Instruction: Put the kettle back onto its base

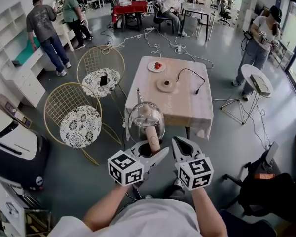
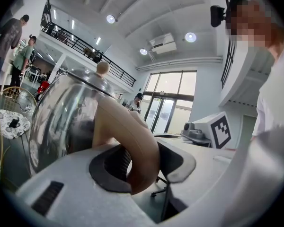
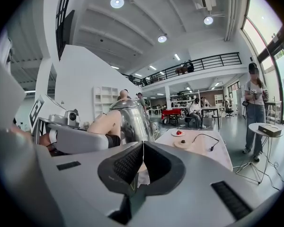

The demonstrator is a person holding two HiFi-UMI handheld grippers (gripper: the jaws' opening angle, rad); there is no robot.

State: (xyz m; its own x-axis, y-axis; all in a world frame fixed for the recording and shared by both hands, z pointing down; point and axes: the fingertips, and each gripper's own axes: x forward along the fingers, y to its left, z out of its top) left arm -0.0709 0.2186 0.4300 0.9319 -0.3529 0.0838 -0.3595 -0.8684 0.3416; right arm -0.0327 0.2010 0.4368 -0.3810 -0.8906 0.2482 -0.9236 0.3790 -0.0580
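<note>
A shiny domed kettle (image 1: 144, 120) with a beige handle (image 1: 152, 138) hangs in the air over the near edge of the table (image 1: 187, 107). My left gripper (image 1: 150, 149) is shut on that handle; in the left gripper view the handle (image 2: 132, 136) sits between the dark pads (image 2: 109, 167) of the left gripper (image 2: 142, 162). The right gripper (image 1: 180, 144) hovers just right of it, shut and empty; the right gripper (image 3: 142, 157) has its pads together, with the kettle (image 3: 132, 119) to its left. The round tan base (image 1: 166, 85) with a black cord lies mid-table, also base (image 3: 185, 143).
A white plate (image 1: 157, 66) holding something red sits at the table's far end. Two wire chairs (image 1: 79, 122) (image 1: 102, 75) stand to the left, a small round side table (image 1: 256, 80) to the right. Cables trail over the floor beyond; several people stand around the room.
</note>
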